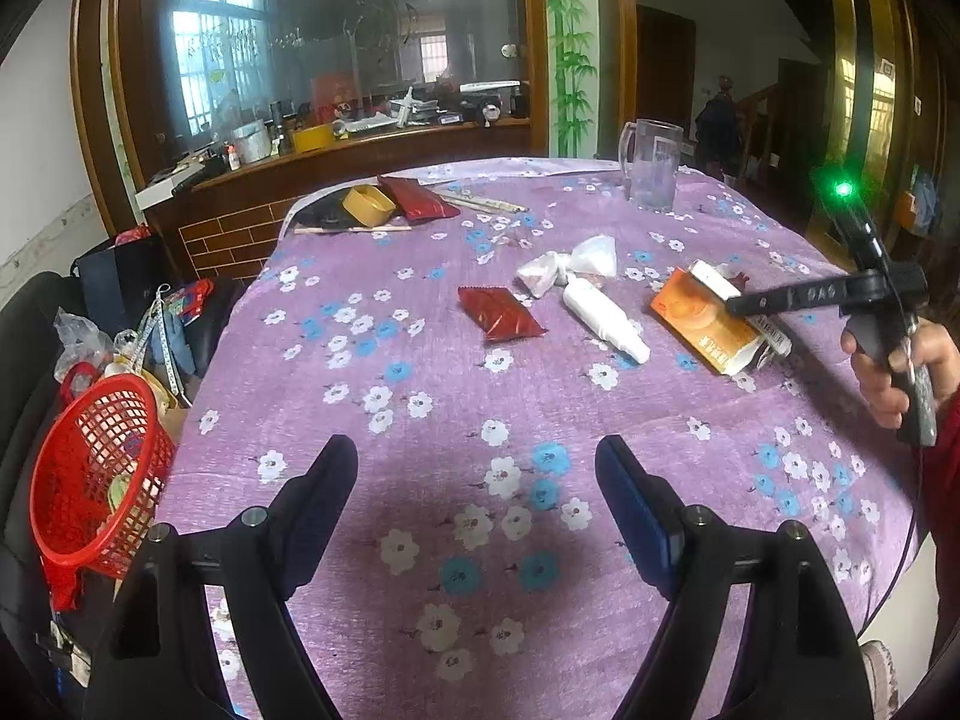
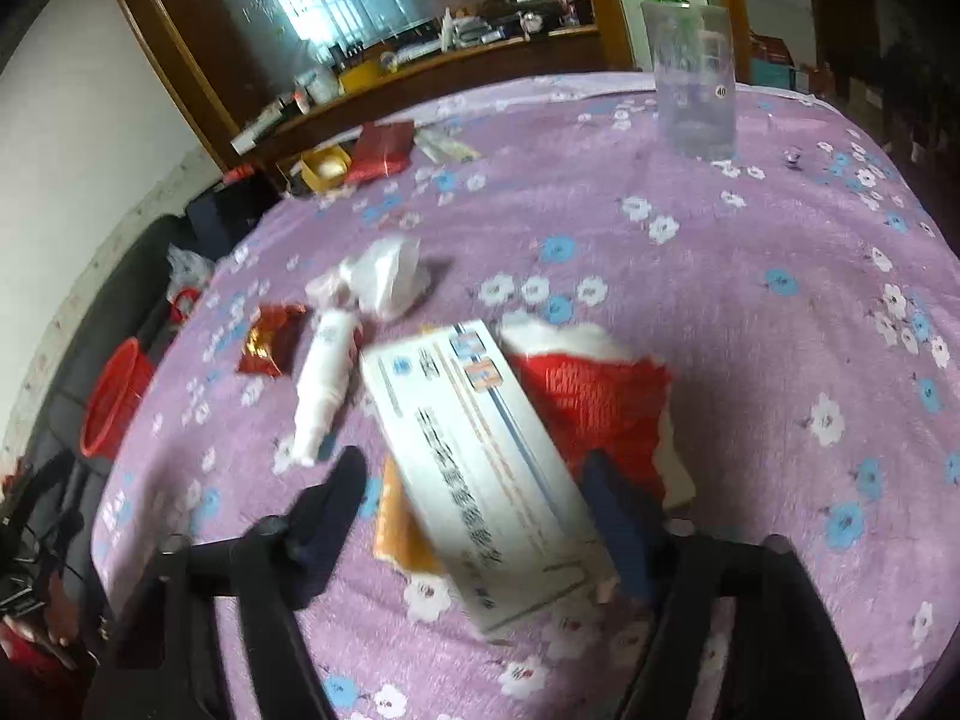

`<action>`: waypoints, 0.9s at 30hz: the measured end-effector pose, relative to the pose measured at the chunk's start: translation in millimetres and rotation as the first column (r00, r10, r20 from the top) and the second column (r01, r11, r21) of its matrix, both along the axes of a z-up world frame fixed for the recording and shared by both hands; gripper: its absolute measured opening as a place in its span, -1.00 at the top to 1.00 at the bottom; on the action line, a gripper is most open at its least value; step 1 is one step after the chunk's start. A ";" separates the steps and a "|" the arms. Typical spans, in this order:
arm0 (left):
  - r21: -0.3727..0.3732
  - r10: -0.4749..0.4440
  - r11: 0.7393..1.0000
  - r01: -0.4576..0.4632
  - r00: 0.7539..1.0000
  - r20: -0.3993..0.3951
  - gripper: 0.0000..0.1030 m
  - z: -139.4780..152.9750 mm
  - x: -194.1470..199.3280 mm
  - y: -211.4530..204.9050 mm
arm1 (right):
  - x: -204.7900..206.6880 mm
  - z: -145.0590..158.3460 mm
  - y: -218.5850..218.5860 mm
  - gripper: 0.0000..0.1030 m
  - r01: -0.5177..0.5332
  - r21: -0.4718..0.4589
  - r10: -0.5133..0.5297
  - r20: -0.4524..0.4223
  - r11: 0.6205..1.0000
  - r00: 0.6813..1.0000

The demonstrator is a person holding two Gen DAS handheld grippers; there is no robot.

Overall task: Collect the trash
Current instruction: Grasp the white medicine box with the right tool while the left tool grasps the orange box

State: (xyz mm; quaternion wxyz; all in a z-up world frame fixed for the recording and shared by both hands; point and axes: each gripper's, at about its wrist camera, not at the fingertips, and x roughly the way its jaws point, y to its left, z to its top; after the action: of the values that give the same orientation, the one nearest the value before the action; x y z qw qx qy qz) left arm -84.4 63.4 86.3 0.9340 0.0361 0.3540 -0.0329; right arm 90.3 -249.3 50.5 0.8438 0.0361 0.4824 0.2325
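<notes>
Left hand-held gripper (image 1: 477, 468): fingers spread, nothing between them, held over a bare stretch of the flowered purple tabletop (image 1: 420, 360) near its front edge. Open room is noted ahead of it, up to the trash in the middle.

Right hand-held gripper (image 2: 474, 474): fingers spread, set to either side of a white box (image 2: 480, 468); contact of the pads with the box cannot be confirmed (view blurred). A hand (image 1: 888, 372) is seen on its grip in the left view.

White box: blue stripes and dark print along its length, not readable. It lies on an orange carton (image 1: 699, 324) and beside a torn red wrapper (image 2: 594, 402).

Trash to the left of the box: white bottle (image 1: 606, 315), crumpled tissue (image 1: 570, 264), red sachet (image 1: 501, 315), all near one another.

Far edge: clear mug (image 1: 651, 165), well apart. Far left corner: yellow tub (image 1: 369, 204) and a dark red packet (image 1: 417, 198).

A red basket (image 1: 99, 474) stands just off the left tabletop edge.
</notes>
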 end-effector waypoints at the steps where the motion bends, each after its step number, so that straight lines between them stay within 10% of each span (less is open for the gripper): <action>1: -0.005 -0.003 1.000 0.003 1.000 -0.002 -0.56 -0.7 0.3 -1.0 | -3.1 -0.4 3.6 -0.30 0.006 -0.025 -0.006 0.015 1.000 1.000; 14: -0.037 -0.016 0.999 0.014 0.999 -0.037 -0.56 -1.7 6.7 -0.8 | -69.7 21.3 58.3 -0.16 -0.117 0.224 0.111 0.039 0.967 0.993; 27: -0.197 -0.153 0.972 0.126 0.979 -0.133 -0.45 -0.6 70.5 -53.7 | -126.4 68.7 12.0 -0.16 0.147 0.216 -0.191 0.199 0.965 0.961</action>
State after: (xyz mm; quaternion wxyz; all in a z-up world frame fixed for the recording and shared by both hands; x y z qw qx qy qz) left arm -13.9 9.7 85.7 0.8999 -0.0297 0.4137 -0.1344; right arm -36.1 -237.2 119.2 0.9005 0.1359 0.3564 0.2089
